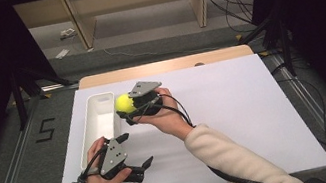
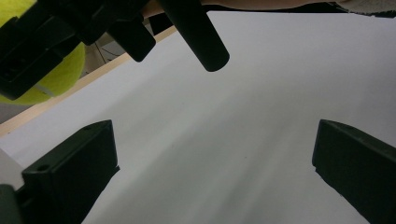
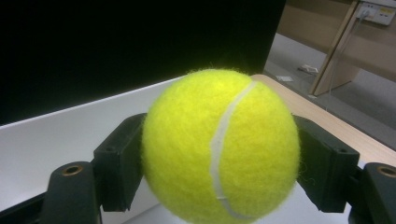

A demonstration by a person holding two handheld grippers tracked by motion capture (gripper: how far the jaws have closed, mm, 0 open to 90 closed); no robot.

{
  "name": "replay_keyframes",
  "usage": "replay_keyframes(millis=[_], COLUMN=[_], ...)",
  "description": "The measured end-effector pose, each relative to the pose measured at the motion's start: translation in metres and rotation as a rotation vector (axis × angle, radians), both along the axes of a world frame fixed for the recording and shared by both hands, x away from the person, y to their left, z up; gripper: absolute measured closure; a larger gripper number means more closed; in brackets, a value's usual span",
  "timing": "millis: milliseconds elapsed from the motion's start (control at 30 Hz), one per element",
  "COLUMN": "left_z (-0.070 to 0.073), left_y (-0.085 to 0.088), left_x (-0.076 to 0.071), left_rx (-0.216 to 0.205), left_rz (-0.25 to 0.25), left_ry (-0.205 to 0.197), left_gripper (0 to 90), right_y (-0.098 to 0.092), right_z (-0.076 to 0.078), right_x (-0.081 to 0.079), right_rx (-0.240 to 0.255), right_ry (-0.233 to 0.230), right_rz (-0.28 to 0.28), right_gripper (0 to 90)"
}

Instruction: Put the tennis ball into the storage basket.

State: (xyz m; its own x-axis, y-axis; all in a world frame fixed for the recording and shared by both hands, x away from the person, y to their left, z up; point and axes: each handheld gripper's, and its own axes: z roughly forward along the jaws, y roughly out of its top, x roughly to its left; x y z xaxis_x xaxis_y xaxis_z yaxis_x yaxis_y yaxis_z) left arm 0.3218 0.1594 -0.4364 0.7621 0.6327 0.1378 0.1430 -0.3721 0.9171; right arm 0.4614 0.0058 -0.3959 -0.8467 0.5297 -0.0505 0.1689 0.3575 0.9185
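Note:
A yellow tennis ball (image 1: 123, 102) (image 3: 219, 144) is held above the white sheet, just right of a long white tray (image 1: 87, 130). My right gripper (image 1: 126, 107) (image 3: 219, 156) is shut on it, one black jaw pressing each side. The tray looks empty inside. Nearer the front edge, my left gripper (image 1: 136, 149) (image 2: 212, 172) is open, its jaws wide apart over bare white sheet. In the left gripper view the ball (image 2: 60, 77) and the right gripper's black body (image 2: 116, 28) hang at the upper left.
A white sheet (image 1: 235, 109) covers most of the wooden table (image 1: 166, 65). Cables trail from both grippers toward the person. Wooden shelving (image 1: 135, 5) and floor cables lie beyond the table's far edge.

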Motion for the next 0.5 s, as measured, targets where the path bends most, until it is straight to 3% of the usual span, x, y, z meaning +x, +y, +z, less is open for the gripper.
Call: replay_keyframes(millis=[500], left_z=[0.0000], left_y=[-0.0003], left_x=[-0.0001], left_rx=[0.001], left_rz=[-0.002], left_ry=[0.001], left_gripper=[0.0], right_y=[0.0067], right_z=[0.0041], right_x=[0.0010], right_rx=[0.001], right_ry=[0.004], right_rz=[0.007], right_gripper=[26.2])
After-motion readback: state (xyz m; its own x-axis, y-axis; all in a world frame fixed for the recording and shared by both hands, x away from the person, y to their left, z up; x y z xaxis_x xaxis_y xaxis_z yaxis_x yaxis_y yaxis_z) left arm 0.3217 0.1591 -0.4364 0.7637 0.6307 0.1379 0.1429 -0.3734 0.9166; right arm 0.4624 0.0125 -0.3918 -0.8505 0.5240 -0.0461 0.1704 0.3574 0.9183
